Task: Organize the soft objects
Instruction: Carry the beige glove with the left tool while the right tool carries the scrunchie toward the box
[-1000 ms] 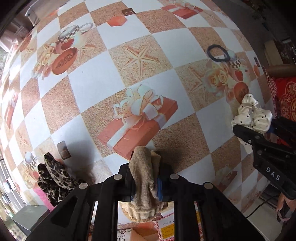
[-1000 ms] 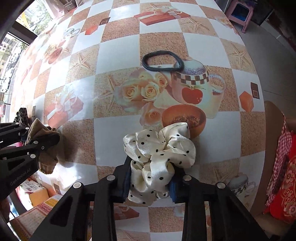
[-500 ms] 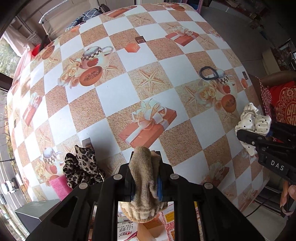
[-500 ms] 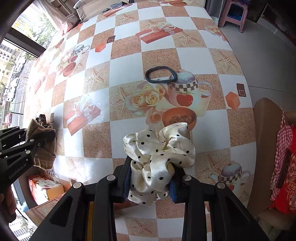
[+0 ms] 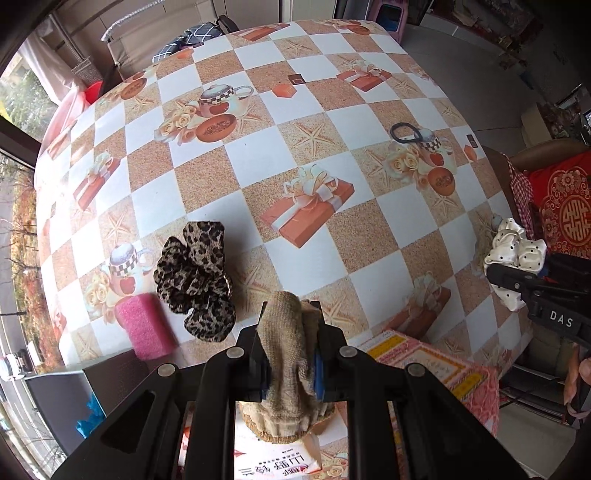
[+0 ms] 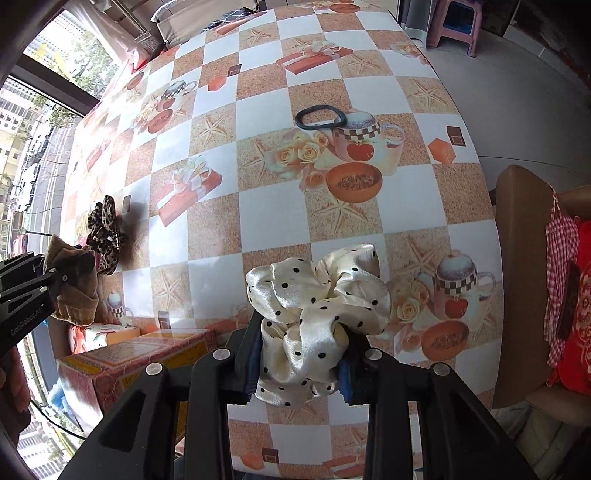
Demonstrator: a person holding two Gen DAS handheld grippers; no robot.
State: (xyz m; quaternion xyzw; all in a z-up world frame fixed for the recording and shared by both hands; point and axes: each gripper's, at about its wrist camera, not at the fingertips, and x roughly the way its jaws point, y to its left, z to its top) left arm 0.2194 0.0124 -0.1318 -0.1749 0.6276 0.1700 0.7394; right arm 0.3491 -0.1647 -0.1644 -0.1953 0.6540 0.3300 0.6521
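Note:
My left gripper (image 5: 290, 354) is shut on a tan knitted cloth (image 5: 286, 343), held in the air above the near edge of the table (image 5: 251, 177). My right gripper (image 6: 301, 365) is shut on a cream polka-dot scrunchie (image 6: 317, 302), also lifted over the near edge. In the left wrist view the scrunchie (image 5: 515, 251) shows at far right; in the right wrist view the tan cloth (image 6: 74, 280) shows at far left. A leopard-print scrunchie (image 5: 197, 273) and a pink sponge (image 5: 146, 326) lie at the near left. A black hair band (image 6: 320, 117) lies toward the far right.
A pink patterned cardboard box (image 6: 133, 356) stands below the table's near edge, under both grippers. A brown chair with red cushions (image 6: 576, 310) is at the right. A pink stool (image 6: 456, 22) stands on the floor beyond the table. A window fills the left side.
Both grippers have risen and pulled back toward the near edge with their loads. More of the table shows, and the leopard scrunchie, pink sponge and box have come fully into view.

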